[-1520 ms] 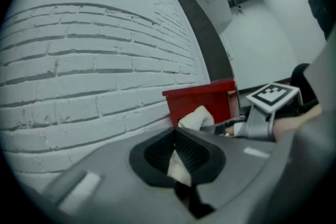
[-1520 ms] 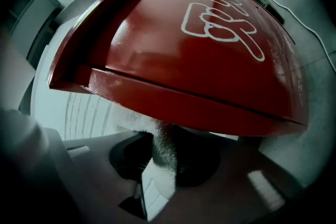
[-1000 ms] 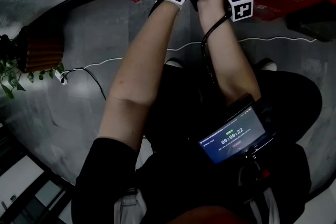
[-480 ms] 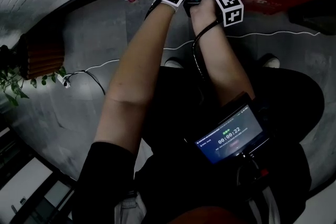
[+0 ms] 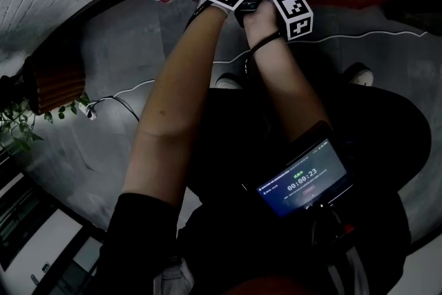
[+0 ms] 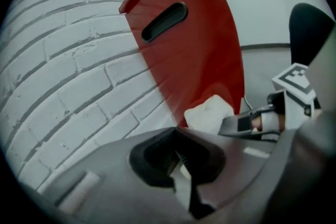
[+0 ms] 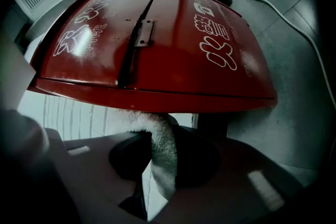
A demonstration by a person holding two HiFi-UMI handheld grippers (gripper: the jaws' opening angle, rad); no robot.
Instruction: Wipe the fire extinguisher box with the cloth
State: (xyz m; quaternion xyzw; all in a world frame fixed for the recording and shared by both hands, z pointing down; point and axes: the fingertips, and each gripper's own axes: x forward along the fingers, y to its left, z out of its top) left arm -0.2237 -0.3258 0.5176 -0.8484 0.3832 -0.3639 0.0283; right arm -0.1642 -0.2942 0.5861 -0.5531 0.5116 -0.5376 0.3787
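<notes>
The right tongs are closed on the cloth, and its free end seems to touch the lower edge of the red box. The box stands on the floor against the brick wall, straight ahead of these tongs and a little above them. Its long edge runs from side to side across the right gripper view, so I think the wipe should follow this edge. The left tongs are closed with nothing in them, just beside the right ones and facing the narrow end of the box.

Cloth against box beside brick wall
</notes>
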